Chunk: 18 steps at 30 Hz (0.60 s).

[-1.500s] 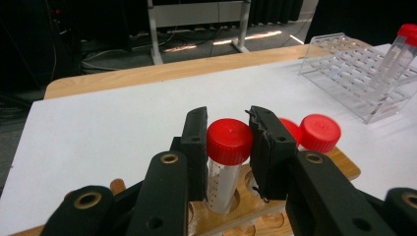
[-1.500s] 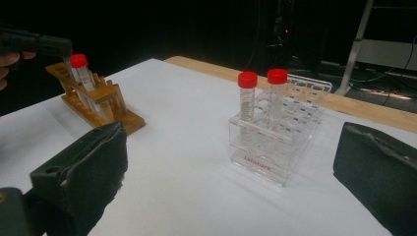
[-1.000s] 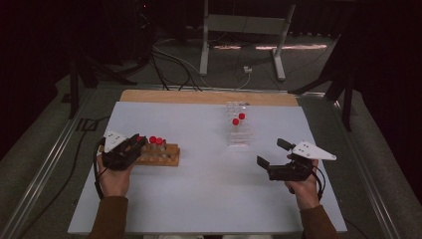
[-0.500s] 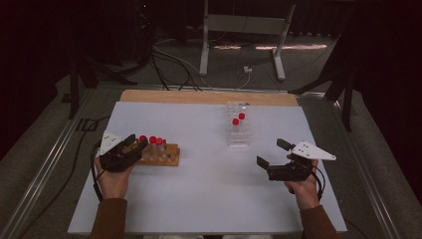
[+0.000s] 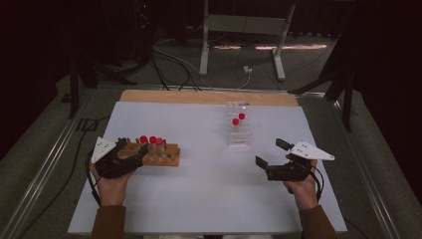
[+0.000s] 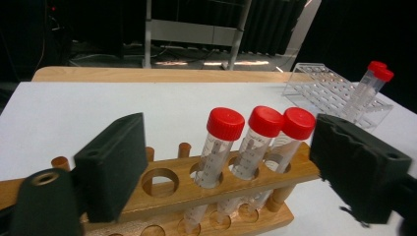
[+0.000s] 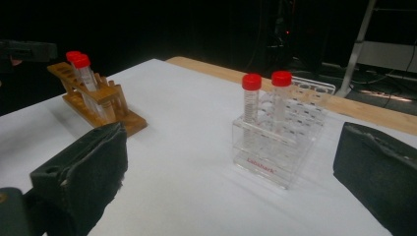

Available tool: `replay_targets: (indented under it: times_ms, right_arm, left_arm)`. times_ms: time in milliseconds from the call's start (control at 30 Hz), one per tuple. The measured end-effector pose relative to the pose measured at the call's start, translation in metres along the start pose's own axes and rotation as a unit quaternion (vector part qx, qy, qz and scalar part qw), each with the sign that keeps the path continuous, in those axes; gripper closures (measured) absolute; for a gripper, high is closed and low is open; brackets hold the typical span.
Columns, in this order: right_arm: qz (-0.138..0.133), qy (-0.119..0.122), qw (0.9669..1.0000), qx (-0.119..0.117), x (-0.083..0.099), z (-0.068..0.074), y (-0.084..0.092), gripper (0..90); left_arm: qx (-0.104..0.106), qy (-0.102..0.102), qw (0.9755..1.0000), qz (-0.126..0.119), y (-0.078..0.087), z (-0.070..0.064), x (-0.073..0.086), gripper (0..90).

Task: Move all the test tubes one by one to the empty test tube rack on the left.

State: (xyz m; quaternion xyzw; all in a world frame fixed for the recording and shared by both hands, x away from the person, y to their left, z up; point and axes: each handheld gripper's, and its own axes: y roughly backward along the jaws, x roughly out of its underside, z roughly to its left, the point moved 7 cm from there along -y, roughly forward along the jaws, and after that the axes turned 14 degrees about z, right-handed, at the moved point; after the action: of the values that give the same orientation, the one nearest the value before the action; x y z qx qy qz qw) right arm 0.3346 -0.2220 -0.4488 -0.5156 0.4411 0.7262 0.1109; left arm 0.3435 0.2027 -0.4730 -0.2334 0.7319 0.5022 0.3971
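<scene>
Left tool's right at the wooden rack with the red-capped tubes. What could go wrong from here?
1. The left tool has just been opening; its jaws straddle the light wooden rack without pressing on it, so closing or pulling away carelessly may shove the rack.
2. The three red-capped clear plastic tubes lean close together; gripping one may catch its neighbour.
3. The clear plastic rack looks light; the open right tool might nudge it.

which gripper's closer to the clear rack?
Right. The right gripper sits open just front-right of the clear rack; the left gripper is across the table at the wooden rack.
</scene>
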Motion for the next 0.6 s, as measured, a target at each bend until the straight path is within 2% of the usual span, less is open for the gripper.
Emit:
replay_targets:
  times_ms: [100,167,433,600]
  right_arm:
    - [0.001,0.003,1.0,0.0,-0.002,0.003,-0.003,0.0]
    - [0.004,0.003,1.0,0.002,-0.004,0.003,-0.007,0.0]
    - [0.021,0.0,0.9997,0.015,-0.01,-0.006,-0.035,0.0]
    - [0.028,0.002,0.9994,0.02,-0.012,-0.012,-0.057,0.0]
  left_arm:
    - [-0.006,-0.005,1.0,-0.001,0.003,-0.002,-0.001,6.6]
    - [-0.001,-0.008,1.0,-0.001,0.005,-0.003,0.0,0.8]
    - [-0.009,-0.014,0.9999,-0.003,0.005,-0.003,0.001,0.6]
    - [-0.009,-0.008,0.9999,-0.003,0.004,0.0,0.004,0.6]
